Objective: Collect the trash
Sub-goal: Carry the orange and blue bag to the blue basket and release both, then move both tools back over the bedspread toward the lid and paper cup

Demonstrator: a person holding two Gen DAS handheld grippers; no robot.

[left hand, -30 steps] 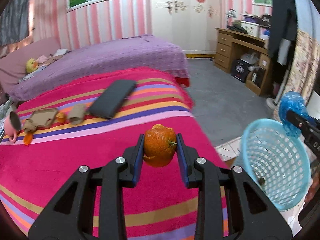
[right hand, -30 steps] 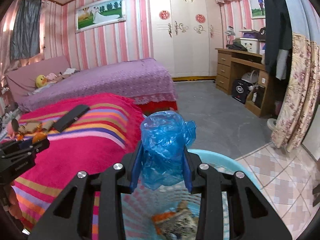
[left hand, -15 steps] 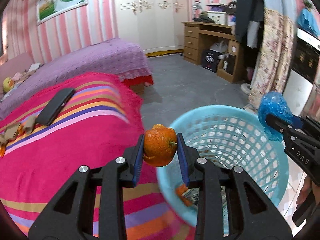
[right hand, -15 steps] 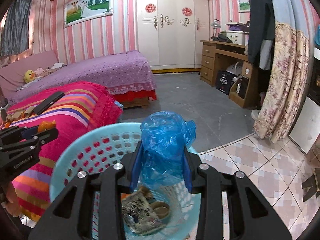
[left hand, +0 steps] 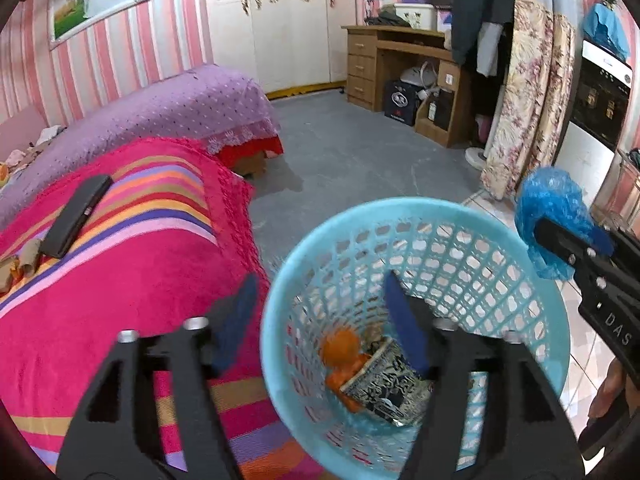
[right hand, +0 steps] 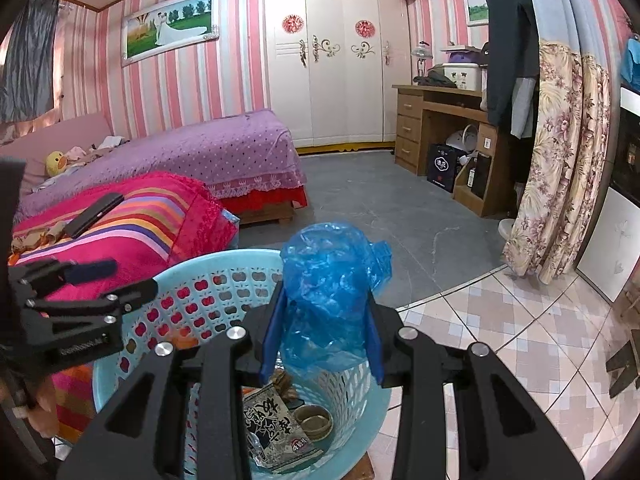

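My left gripper is open over the light-blue mesh basket. The orange peel lies inside the basket beside a printed wrapper. My right gripper is shut on a crumpled blue plastic bag, held above the basket's rim. In the left wrist view the bag and right gripper sit at the basket's right edge. In the right wrist view the left gripper is at the basket's left side.
A bed with a pink striped blanket is left of the basket, holding a black case and scraps. A purple bed, wooden desk, floral curtain and tiled floor surround.
My left gripper moved right over the basket, opened and let go of the orange peel, which now lies in the basket. My right gripper still holds the blue bag above the basket.
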